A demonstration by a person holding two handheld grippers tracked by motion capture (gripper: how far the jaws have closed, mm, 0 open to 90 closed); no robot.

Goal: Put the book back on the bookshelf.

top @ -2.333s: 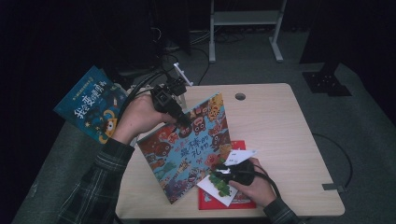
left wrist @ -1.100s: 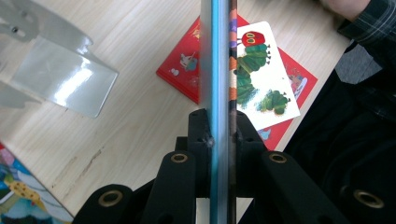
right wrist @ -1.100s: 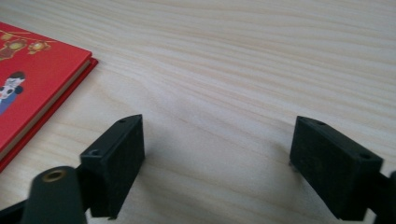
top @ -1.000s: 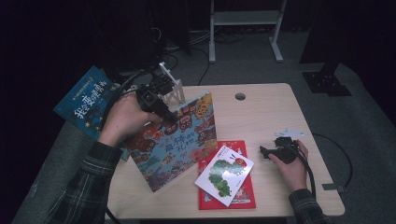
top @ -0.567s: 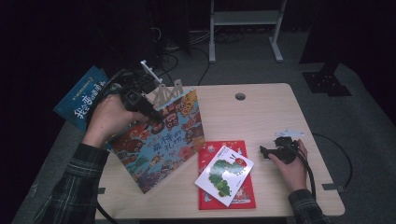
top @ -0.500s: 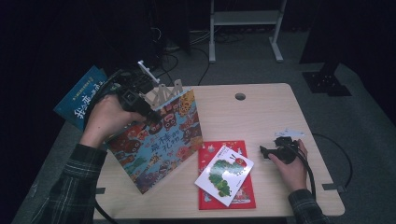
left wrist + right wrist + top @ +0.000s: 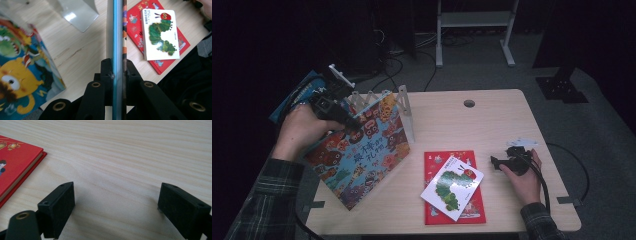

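Four books counted in the high view. One big monster book [image 7: 362, 160] at centre left, pinched near its top edge by the left gripper [image 7: 343, 120] and tilted, lower edge down by the worktop [image 7: 507, 125] at the left. One blue book [image 7: 294, 95] at upper left, past the worktop's edge, mostly behind the left hand [image 7: 302, 132]. One red book [image 7: 432, 165] flat at lower centre, with one white caterpillar book [image 7: 452, 187] lying askew on top. One white rack [image 7: 404, 112] with upright dividers, just behind the monster book. Two grippers, one per hand.

Monster book: large and thin, cover crowded with cartoon creatures in orange, blue and red, title in big characters across the middle. From the left gripper view, seen edge-on [image 7: 117, 37] as a narrow blue and dark strip running up the frame's centre, black fingers [image 7: 106, 68] clamped narrow on either side of it.

Right gripper [image 7: 504, 161] at right of the high view, resting on the worktop in the right hand [image 7: 524, 172], pointing toward the red book. In the right gripper view, fingers [image 7: 58, 207] spread wide over bare wood, with the red book's corner [image 7: 17, 162] at upper left.
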